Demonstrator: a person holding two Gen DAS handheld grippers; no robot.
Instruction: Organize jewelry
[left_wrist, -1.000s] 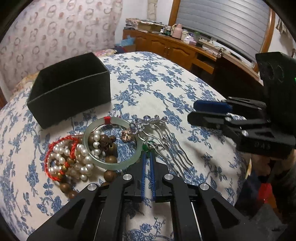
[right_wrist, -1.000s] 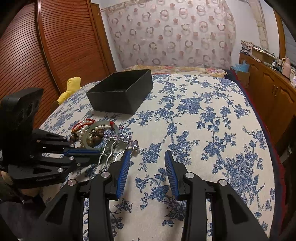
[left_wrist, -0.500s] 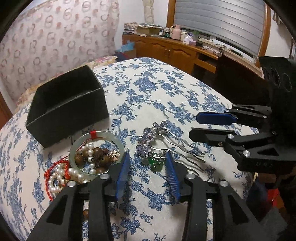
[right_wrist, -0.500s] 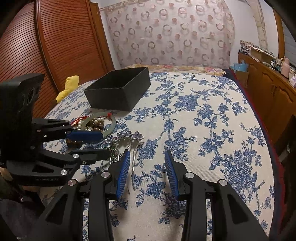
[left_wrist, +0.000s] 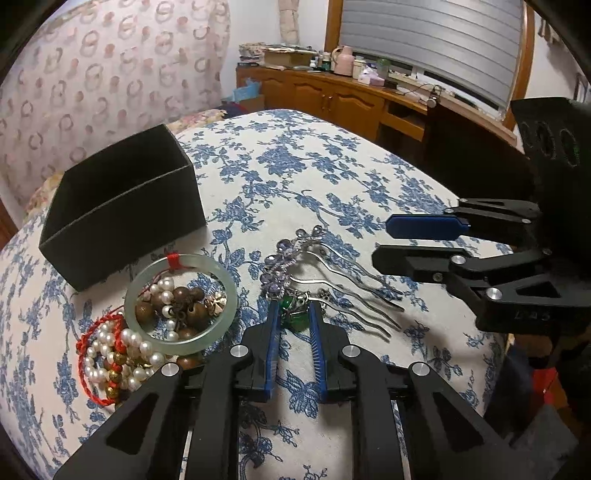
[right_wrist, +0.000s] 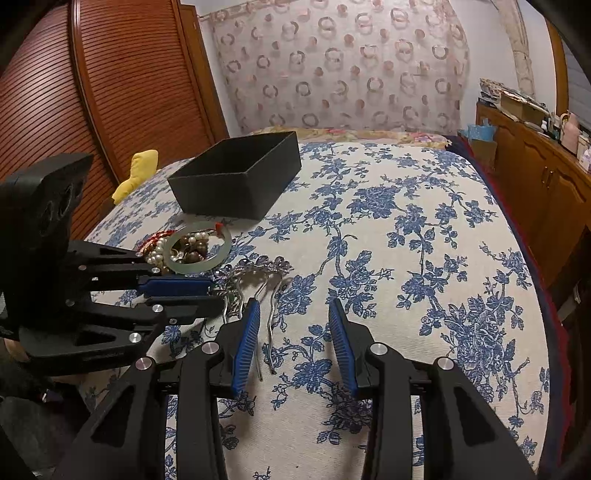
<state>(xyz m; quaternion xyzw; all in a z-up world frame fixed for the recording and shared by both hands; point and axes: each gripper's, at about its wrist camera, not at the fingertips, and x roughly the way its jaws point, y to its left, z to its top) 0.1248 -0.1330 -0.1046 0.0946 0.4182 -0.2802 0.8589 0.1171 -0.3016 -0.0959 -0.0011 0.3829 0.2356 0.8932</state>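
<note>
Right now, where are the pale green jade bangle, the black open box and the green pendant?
Pale green jade bangle (left_wrist: 221, 291): left wrist view, right rim.
Black open box (left_wrist: 125, 225): left wrist view, front wall.
Green pendant (left_wrist: 293, 314): left wrist view, centre stone.

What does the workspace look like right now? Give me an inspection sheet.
Surface: blue floral bedspread.
Job's things: black box, open; jade bangle lying over the beads; pearl strand; silver hairpin; green pendant.
Clutter: yellow cloth.
Grippers: left hand-held gripper narrowed around the pendant, grip unclear; right hand-held gripper open.
Cables: some on the wooden counter.
Surroundings: louvred wardrobe.
</note>
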